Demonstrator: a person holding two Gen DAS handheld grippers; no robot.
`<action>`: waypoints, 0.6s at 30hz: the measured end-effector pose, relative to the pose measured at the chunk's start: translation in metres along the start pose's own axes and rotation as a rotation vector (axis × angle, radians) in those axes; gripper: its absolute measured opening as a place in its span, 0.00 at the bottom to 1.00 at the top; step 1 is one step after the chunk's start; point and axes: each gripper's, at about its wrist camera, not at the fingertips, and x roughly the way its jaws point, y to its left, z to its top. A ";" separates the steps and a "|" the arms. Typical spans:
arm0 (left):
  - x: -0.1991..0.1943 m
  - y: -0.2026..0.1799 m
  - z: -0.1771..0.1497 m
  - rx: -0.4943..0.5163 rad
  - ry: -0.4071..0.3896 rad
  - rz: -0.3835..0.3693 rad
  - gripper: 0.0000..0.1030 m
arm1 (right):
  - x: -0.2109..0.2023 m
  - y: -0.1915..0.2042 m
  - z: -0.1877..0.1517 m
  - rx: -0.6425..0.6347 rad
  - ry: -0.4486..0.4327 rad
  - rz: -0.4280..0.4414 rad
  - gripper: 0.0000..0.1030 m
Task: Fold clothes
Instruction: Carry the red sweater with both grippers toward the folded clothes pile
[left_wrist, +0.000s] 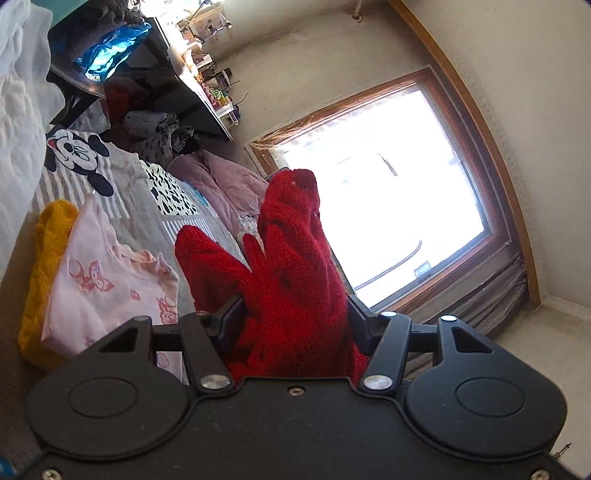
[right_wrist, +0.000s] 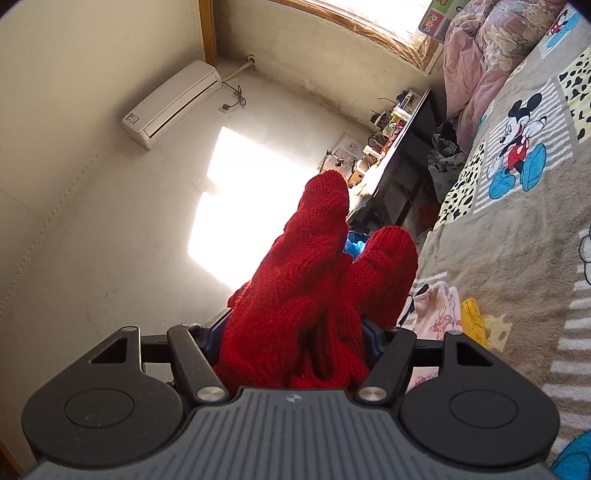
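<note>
A red knitted garment (left_wrist: 291, 266) fills the space between the jaws of my left gripper (left_wrist: 295, 314), which is shut on it and holds it up above the bed. My right gripper (right_wrist: 299, 332) is also shut on the red knit (right_wrist: 317, 280), bunched thick between its jaws and lifted toward the wall. A folded pink printed top (left_wrist: 107, 280) lies on a yellow knit (left_wrist: 44, 266) on the bed; both also show in the right wrist view, the pink top (right_wrist: 436, 310) beside the yellow knit (right_wrist: 472, 317).
The bed has a grey Mickey Mouse blanket (right_wrist: 517, 229) and a pink quilt (left_wrist: 221, 181) at its far end. A dark desk (left_wrist: 177, 92) with clutter stands beside the bed. A bright window (left_wrist: 376, 206) and an air conditioner (right_wrist: 170, 103) are on the walls.
</note>
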 end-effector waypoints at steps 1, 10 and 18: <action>0.002 0.001 0.002 0.016 -0.013 0.009 0.55 | 0.007 -0.003 0.002 -0.007 0.004 0.004 0.66; 0.025 0.033 0.014 0.078 -0.052 0.146 0.55 | 0.063 -0.043 0.004 0.016 0.066 0.003 0.66; 0.035 0.056 0.019 0.085 -0.038 0.282 0.55 | 0.091 -0.074 -0.010 0.056 0.114 -0.004 0.66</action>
